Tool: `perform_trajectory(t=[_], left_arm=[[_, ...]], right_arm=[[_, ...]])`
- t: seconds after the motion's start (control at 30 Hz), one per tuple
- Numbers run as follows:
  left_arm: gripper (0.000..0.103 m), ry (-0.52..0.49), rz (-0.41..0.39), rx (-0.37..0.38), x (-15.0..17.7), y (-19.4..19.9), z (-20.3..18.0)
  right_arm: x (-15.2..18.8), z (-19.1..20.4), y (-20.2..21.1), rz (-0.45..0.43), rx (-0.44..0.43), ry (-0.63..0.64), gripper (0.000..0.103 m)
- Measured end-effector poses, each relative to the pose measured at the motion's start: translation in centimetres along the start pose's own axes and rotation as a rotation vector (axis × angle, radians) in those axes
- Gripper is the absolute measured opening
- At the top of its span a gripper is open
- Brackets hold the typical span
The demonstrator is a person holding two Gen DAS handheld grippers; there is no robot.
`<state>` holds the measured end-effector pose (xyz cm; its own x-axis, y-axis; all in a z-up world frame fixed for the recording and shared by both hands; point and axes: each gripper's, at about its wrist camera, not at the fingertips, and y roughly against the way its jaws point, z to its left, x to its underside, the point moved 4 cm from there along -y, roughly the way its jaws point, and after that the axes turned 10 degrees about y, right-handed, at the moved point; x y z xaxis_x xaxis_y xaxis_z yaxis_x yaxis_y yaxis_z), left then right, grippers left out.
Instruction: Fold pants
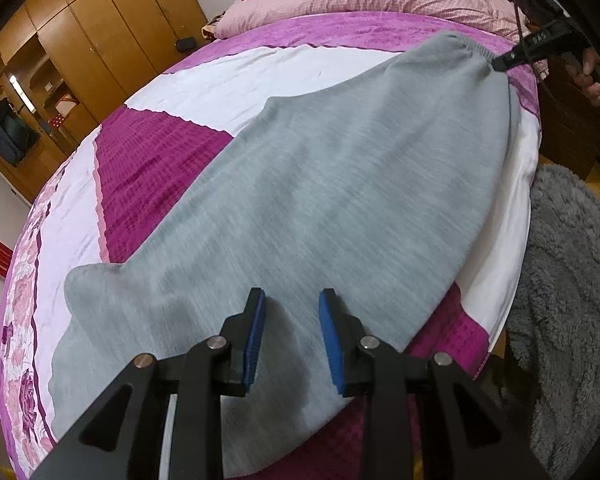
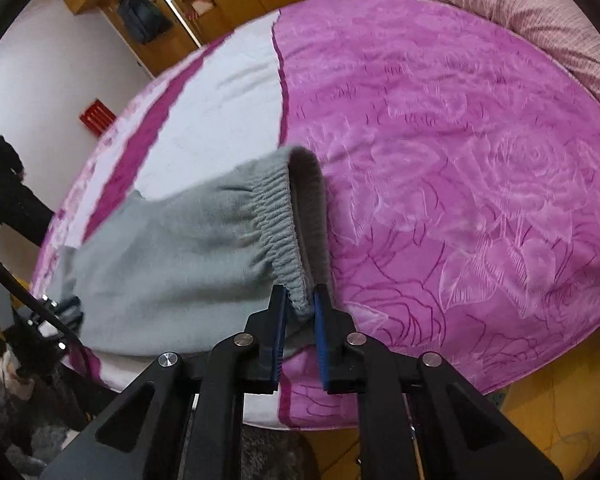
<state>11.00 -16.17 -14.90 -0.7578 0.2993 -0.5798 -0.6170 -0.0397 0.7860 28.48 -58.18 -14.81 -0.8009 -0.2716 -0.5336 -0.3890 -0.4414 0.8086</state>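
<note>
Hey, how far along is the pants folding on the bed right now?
Done: the grey pants already look folded lengthwise, legs stacked, flat on the bed. In hand: the right hand-held gripper has the waistband corner between its pads; the left hand-held gripper sits open over the leg end without gripping. Left: bringing the two ends together; no crosswise fold shows yet.

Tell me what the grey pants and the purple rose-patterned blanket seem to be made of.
Grey pants: likely a soft heathered sweatshirt knit, matte, with a gathered elastic waistband and a fleecy inside. Purple blanket: looks like plush fleece or velvet, with a slight sheen and embossed roses in its pile. Exact fibres cannot be told.
</note>
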Motion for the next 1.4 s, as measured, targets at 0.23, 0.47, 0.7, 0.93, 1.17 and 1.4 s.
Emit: perform_trajectory(t=[0.23,0.47,0.7,0.93,1.17,1.4], left_arm=[[0.035,0.006,0.003,0.004,0.0,-0.1,0.4],[0.035,0.011,0.001,0.007,0.0,-0.1,0.5],[0.035,0.005,0.001,0.000,0.0,0.2,0.4],[0.035,0.116,0.003,0.035,-0.4,0.2,1.2],[0.035,0.133,0.008,0.042,0.0,0.1,1.4],[0.035,0.170,0.003,0.067,0.4,0.1,1.9]], right_arm=[[-0.3,0.0,2.0,-0.028,-0.044,-0.040,0.013],[0.9,-0.2,-0.7,0.062,0.026,0.015,0.015],[0.6,0.8,2.2,0.033,0.158,0.130,0.030],[-3.4,6.4,5.1,-0.155,0.031,0.179,0.012],[-4.3,3.8,-6.3,-0.030,-0.038,0.020,0.000],[-4.0,2.0,-3.7,-0.102,-0.015,-0.020,0.000]])
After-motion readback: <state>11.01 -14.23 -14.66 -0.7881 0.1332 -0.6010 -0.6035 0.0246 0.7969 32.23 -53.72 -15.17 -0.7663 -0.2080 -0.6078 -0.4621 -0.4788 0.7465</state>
